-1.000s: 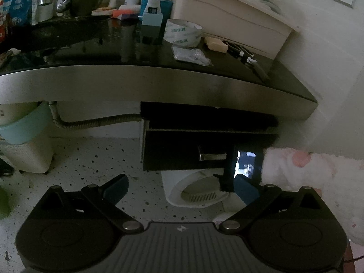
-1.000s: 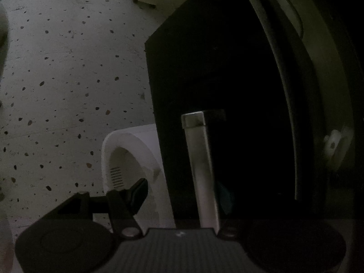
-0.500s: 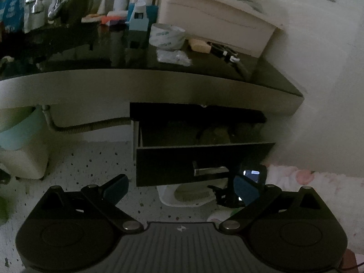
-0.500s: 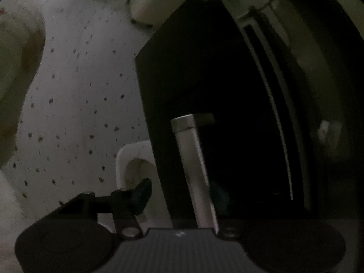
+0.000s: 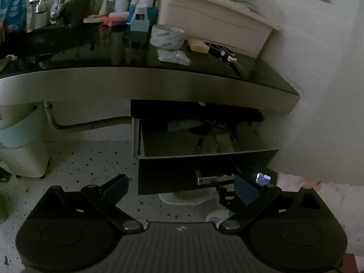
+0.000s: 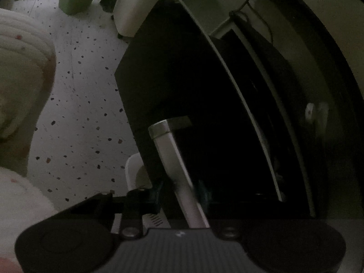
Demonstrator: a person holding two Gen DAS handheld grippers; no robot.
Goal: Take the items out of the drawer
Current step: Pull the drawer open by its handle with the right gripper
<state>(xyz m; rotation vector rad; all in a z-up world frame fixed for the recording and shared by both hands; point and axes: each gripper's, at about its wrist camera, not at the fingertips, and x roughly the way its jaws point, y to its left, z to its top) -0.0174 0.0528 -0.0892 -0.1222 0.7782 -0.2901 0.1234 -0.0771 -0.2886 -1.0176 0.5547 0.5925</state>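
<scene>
Right now the right claw (image 6: 179, 193) is pinching the metal handle (image 6: 169, 157) on the drawer front (image 6: 173, 72); the bar runs betw. its two teal pads, pressed from both sides. Its jaws have just been closing onto that bar. Drawer (image 5: 204, 150) is pulled partway out from under the dark counter (image 5: 145, 86), so the inside shows: dim jumble of items (image 5: 216, 136) toward the back, too dark to name. From the left wrist view the right claw (image 5: 224, 179) shows at the handle (image 5: 213, 178), w/ a small lit screen just beside it. Left claw (image 5: 179, 185) is spread wide, nothing betw. its pads, hanging over the speckled floor (image 5: 91, 159) in front of the drawer, not touching it. Tape roll (image 5: 167, 36), white bin (image 5: 213, 25) and bottles sit on the counter top.
</scene>
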